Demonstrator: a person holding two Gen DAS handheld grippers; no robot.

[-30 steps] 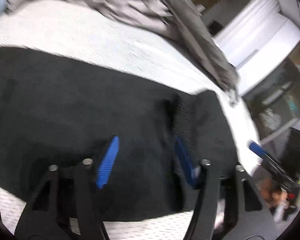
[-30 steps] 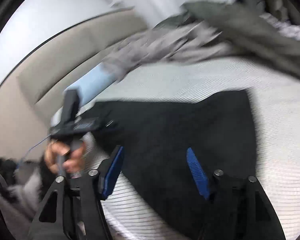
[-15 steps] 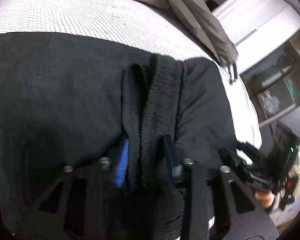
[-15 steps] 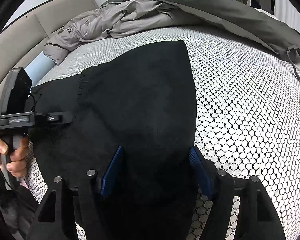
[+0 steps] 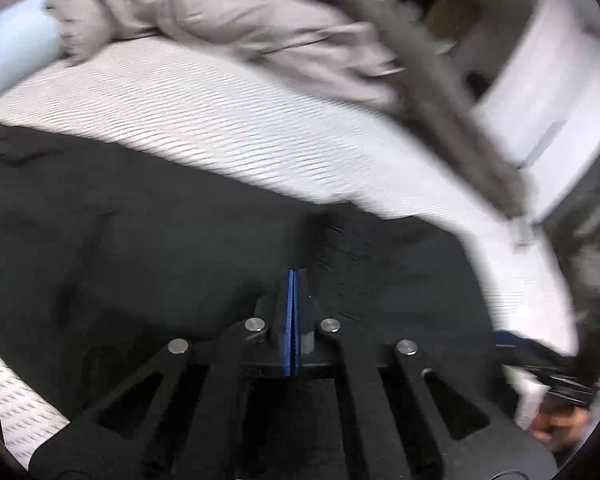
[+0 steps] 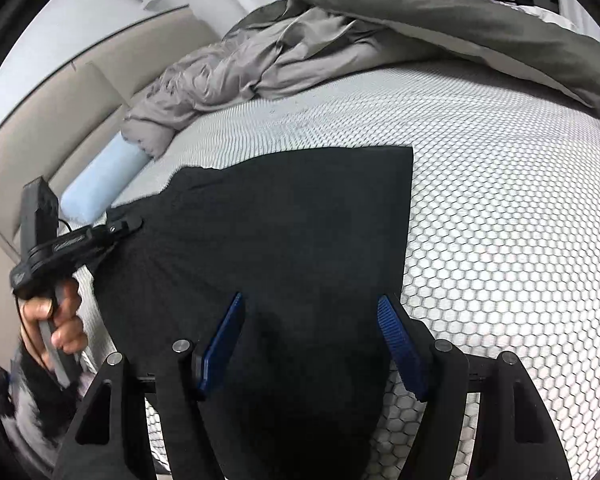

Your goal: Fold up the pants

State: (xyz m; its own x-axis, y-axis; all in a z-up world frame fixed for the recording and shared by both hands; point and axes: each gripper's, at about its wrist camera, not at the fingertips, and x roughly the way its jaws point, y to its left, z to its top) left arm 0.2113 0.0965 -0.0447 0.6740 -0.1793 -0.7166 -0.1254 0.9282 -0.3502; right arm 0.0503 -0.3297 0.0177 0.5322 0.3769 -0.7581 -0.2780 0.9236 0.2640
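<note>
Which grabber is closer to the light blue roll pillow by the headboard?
Left. The left gripper sits at the black pants' edge beside the light blue roll pillow; the right gripper is farther away, across the pants.

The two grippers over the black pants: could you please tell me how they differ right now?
The left gripper has its jaws shut, blue pads together; the right gripper has jaws wide apart. The left sits at the ribbed waistband, the right over plain fabric of the pants. Both point down at the bed.
</note>
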